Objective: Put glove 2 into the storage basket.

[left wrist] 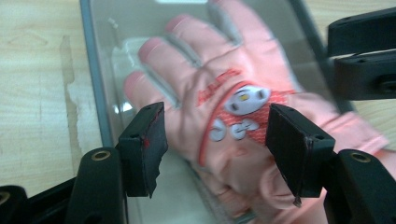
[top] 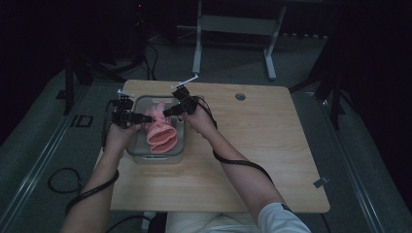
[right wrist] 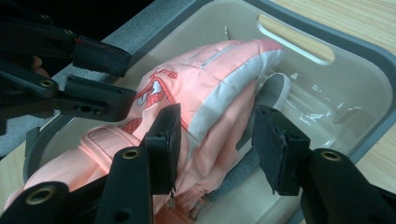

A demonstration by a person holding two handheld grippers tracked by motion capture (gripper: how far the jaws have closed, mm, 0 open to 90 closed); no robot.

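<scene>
From the high view: a pink padded glove with grey trim (top: 161,130) lying in a clear rectangular plastic bin (top: 141,154) near the left edge of the light wooden desk (top: 252,145), left gripper (top: 145,118) and right gripper (top: 167,112) meeting over the glove's far end. From the left gripper view: jaws parted, pads clear of the fabric, glove (left wrist: 233,93) back-side up with a red-and-white cartoon patch (left wrist: 238,112), fingers pointing away, bin wall (left wrist: 95,93) just beside them, right gripper (left wrist: 362,56) close at the upper right. From the right gripper view: jaws likewise released, standing to either side of the glove's (right wrist: 210,93) grey-trimmed edge without pressing it, left gripper (right wrist: 98,79) just beyond, bin rim (right wrist: 364,46) behind. Judged step: glove set down in the bin, both grips let go. Next move likely: lifting both grippers straight out, clear of fabric and rim.
</scene>
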